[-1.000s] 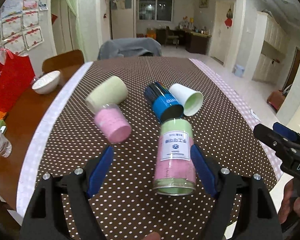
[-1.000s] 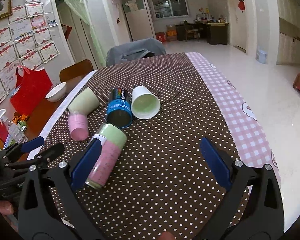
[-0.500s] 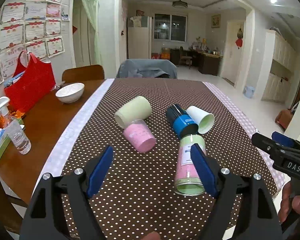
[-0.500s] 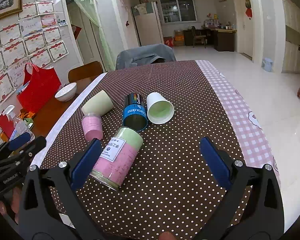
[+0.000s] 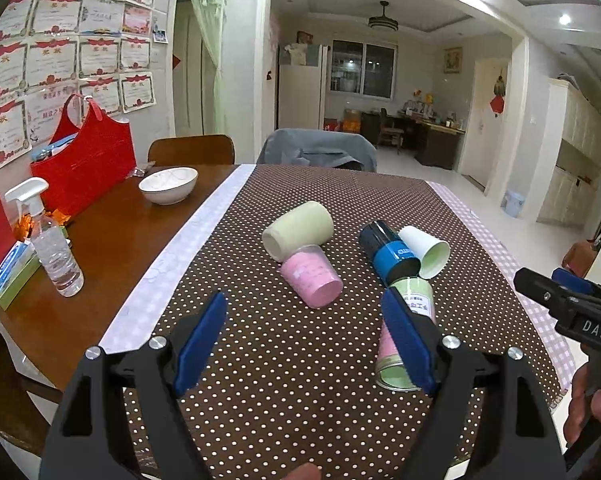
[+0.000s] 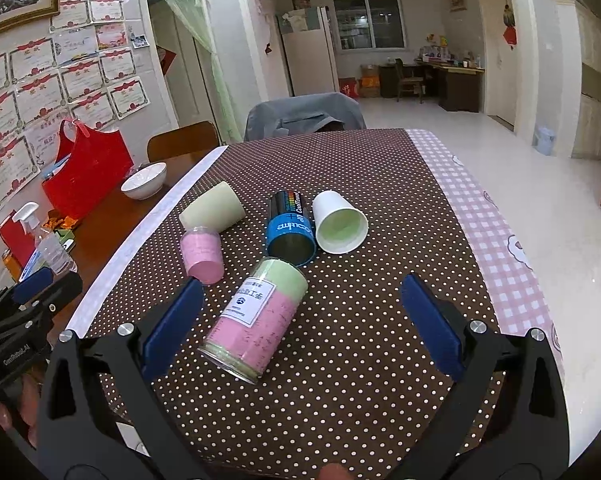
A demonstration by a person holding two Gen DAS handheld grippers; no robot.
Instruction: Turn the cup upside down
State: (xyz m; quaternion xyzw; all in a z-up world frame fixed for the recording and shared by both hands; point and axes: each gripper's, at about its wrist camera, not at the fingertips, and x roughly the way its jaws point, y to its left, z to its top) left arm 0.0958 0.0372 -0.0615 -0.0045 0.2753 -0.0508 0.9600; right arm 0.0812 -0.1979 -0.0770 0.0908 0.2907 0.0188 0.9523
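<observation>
Pink-and-green cup (image 6: 256,316) lies sideways, ungrasped, at 11 o'clock between the spread right gripper (image 6: 300,326) fingers. Left gripper (image 5: 306,344) likewise spread, empty. Approach step judged; closing on the cup is required next.

Your left gripper's finger hides part of the pink-and-green labelled can (image 5: 408,320). Its label print is too small to read.

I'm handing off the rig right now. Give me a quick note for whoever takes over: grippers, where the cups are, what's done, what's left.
Left gripper: open, empty, above the near end of the table.
Right gripper: open, empty; the pink-green can lies between its fingers, not gripped.
All five lie on their sides on the dotted cloth: pink-green can nearest, blue can and white cup behind it, pink cup and pale green cup to the left.
Done: nothing flipped.
Left: grip a cup and set it mouth down.
</observation>
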